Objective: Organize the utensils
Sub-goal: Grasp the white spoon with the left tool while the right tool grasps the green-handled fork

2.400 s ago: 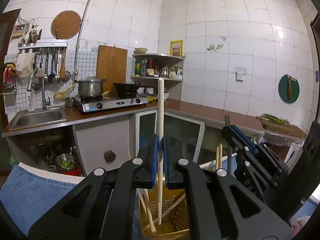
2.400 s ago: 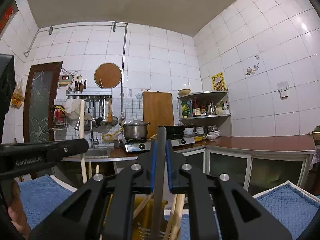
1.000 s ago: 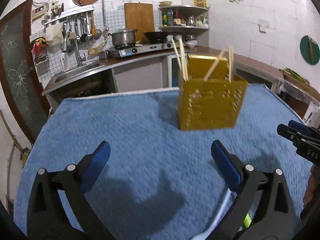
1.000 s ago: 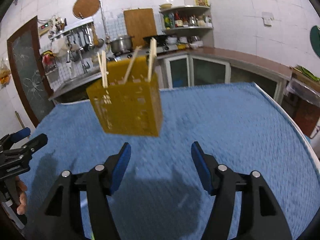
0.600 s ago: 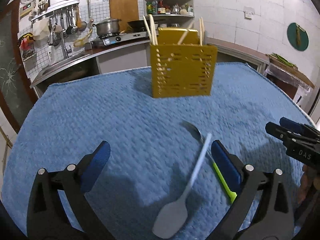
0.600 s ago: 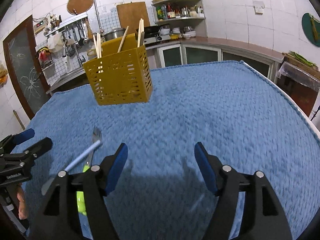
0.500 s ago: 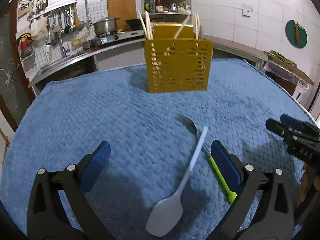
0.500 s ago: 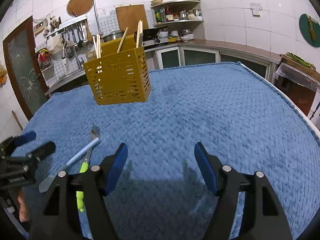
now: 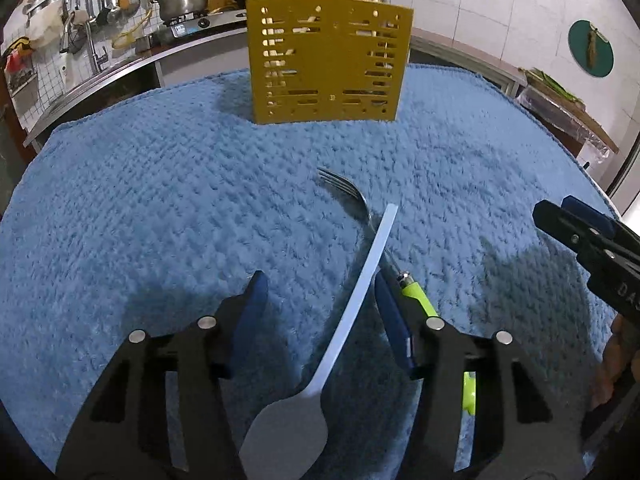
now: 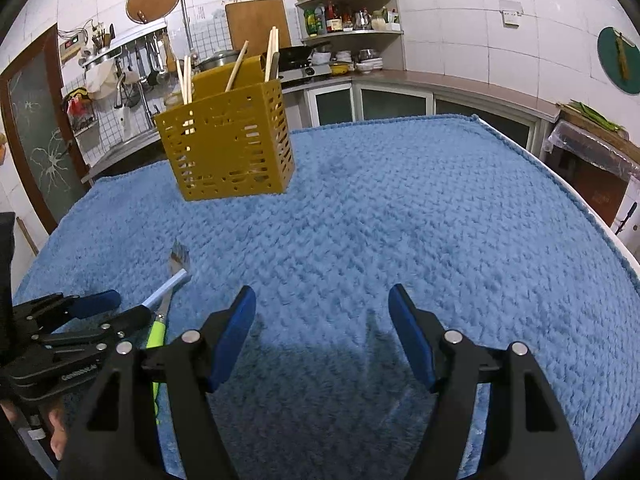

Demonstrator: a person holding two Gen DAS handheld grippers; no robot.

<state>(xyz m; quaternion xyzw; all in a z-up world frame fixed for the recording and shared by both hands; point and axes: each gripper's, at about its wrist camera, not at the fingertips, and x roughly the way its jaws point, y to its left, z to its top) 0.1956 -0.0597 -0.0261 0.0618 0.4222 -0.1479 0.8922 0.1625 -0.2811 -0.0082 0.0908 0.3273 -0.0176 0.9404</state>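
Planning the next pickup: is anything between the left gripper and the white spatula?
Nothing visible. The left gripper is open, and the white spatula handle already lies between its fingers. That handle crosses over the green-handled fork on the blue towel.

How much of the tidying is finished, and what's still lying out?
Several chopsticks already stand in the yellow holder. Nothing is held: the left gripper is open around the white spatula, the right gripper open over bare cloth. Left: that spatula and the green-handled fork under it.
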